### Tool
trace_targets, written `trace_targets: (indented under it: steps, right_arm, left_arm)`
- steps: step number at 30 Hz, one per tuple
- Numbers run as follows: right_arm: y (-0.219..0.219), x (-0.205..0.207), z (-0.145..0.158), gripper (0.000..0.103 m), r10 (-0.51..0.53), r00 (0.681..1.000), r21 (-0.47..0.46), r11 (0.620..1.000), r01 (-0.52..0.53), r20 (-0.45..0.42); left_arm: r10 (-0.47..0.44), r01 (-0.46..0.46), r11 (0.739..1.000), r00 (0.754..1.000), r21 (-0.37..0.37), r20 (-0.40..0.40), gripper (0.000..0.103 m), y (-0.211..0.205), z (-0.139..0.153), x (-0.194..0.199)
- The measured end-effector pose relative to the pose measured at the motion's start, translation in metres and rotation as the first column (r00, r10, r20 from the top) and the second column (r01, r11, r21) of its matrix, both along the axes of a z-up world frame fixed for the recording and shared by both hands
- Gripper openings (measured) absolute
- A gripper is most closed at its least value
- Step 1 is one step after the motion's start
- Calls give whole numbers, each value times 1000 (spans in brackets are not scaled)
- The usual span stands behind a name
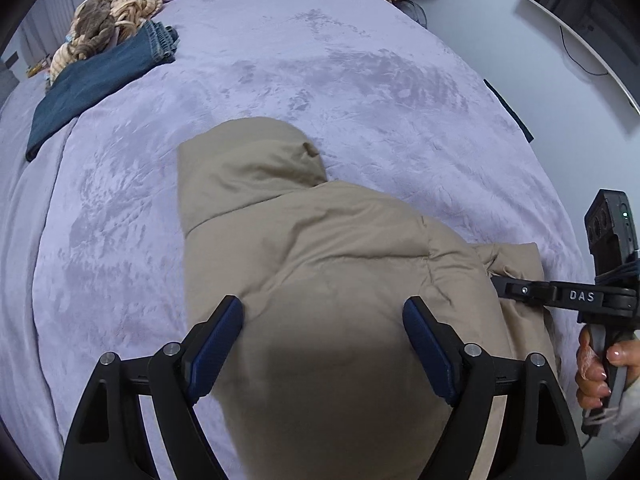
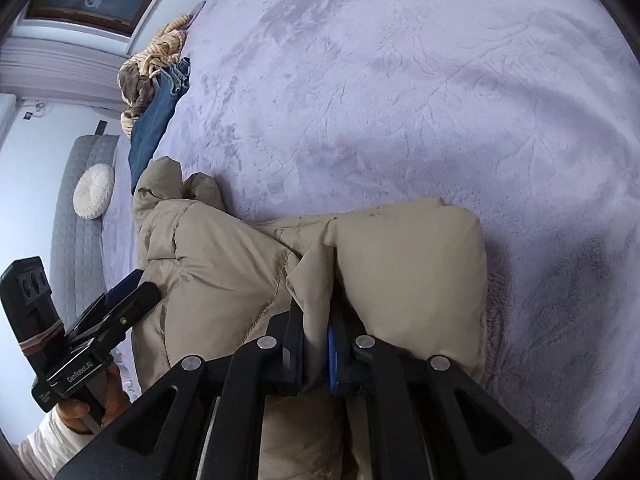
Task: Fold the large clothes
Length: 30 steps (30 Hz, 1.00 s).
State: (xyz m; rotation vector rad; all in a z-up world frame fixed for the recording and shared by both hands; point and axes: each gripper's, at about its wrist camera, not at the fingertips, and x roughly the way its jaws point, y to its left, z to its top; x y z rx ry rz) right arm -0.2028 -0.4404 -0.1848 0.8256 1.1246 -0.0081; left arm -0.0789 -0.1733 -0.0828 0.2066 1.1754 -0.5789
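Observation:
A beige hooded puffer jacket lies on the lilac bed cover, hood pointing away. My left gripper is open, its blue pads spread above the jacket's back, holding nothing. My right gripper is shut on a fold of the jacket at its sleeve side. In the left wrist view the right gripper reaches in from the right edge to the jacket's sleeve. In the right wrist view the left gripper shows at the lower left beside the jacket.
Folded blue jeans and a heap of striped and brown clothes lie at the bed's far left corner. A grey headboard with a round white cushion is at left. A wall-mounted screen is at right.

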Motion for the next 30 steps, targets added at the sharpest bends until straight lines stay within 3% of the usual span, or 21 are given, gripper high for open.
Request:
trace_targets:
  steps: [1,2,3,7,12,16,19,23,27,30]
  right_arm:
    - [-1,1,0,10,0,1000,-4,1000,0,-6]
    - [0,2,1,10,0,1000,-8,1000,0,-11]
    - [1,3,1,10,-1,1000,-14,1000,1,-17]
    - [4,2,20,18,3,999,-69,998,-6,-39]
    - [20,-19,70,22,45,999,-197,979,-46,-12]
    - [44,-44,96,22,113,993,-203,974,-105,26]
    - [67,-57,86,22,173,985,-195,965,-173,-15]
    - [80,-66,35,22,183,968,-248,943,-223,-172]
    - [64,-73,24,22,123,977,-160,976,-151,-173]
    - [62,-74,36,24,153,975,-180,967,-181,-158]
  left_arm:
    - [15,-15,1000,1000,-6,-5,84,10,3,-2]
    - [32,-32,999,999,-10,-15,98,21,6,-4]
    - [51,-52,999,998,-7,-22,103,31,6,-7]
    - [76,-71,996,991,48,-109,103,50,-19,-23]
    - [137,-131,990,983,49,-125,103,57,-31,-33]
    - [159,-153,986,979,62,-126,103,58,-28,-32]
    - [174,-166,983,977,77,-120,103,57,-26,-32]
    - [190,-180,979,975,92,-117,103,57,-23,-36]
    - [187,-176,977,979,124,-87,103,55,-16,-45]
    - [193,-182,974,978,135,-76,103,55,-11,-50]
